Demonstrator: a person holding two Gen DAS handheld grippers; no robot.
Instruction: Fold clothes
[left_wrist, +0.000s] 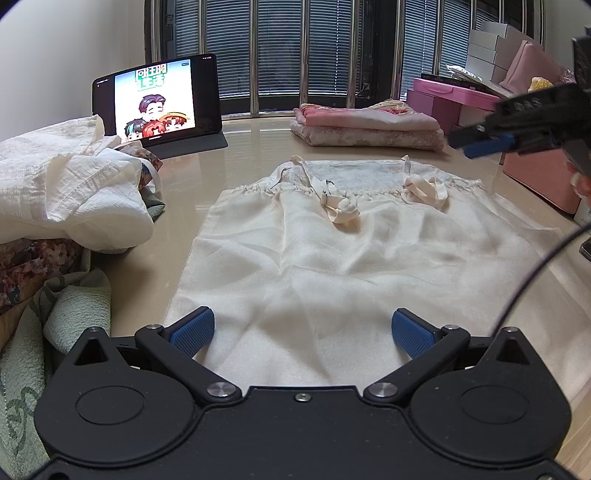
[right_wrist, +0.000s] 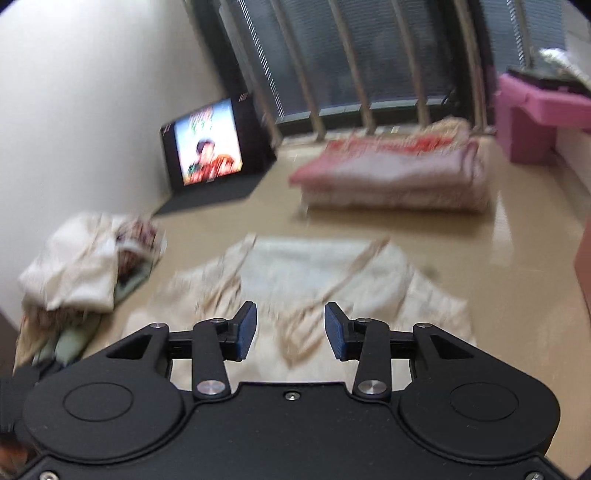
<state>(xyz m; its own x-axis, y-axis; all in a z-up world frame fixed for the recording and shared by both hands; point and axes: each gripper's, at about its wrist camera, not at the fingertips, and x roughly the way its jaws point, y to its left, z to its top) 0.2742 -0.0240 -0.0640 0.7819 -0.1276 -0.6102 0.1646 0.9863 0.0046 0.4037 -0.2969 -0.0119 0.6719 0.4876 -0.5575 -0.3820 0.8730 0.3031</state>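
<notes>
A cream slip dress (left_wrist: 332, 251) lies flat on the beige table (left_wrist: 258, 136), its straps folded onto the chest. My left gripper (left_wrist: 302, 330) is open and empty, low over the dress's near hem. My right gripper (right_wrist: 291, 326) is open and empty, held above the dress (right_wrist: 325, 280); its view is blurred. It also shows in the left wrist view (left_wrist: 480, 142) at the right, above the table, where its blue fingertips look close together.
A heap of unfolded clothes (left_wrist: 62, 206) sits at the left. A tablet (left_wrist: 159, 103) stands at the back left. Folded pink clothes (left_wrist: 369, 127) lie at the back. Pink boxes (left_wrist: 454, 99) stand at the right.
</notes>
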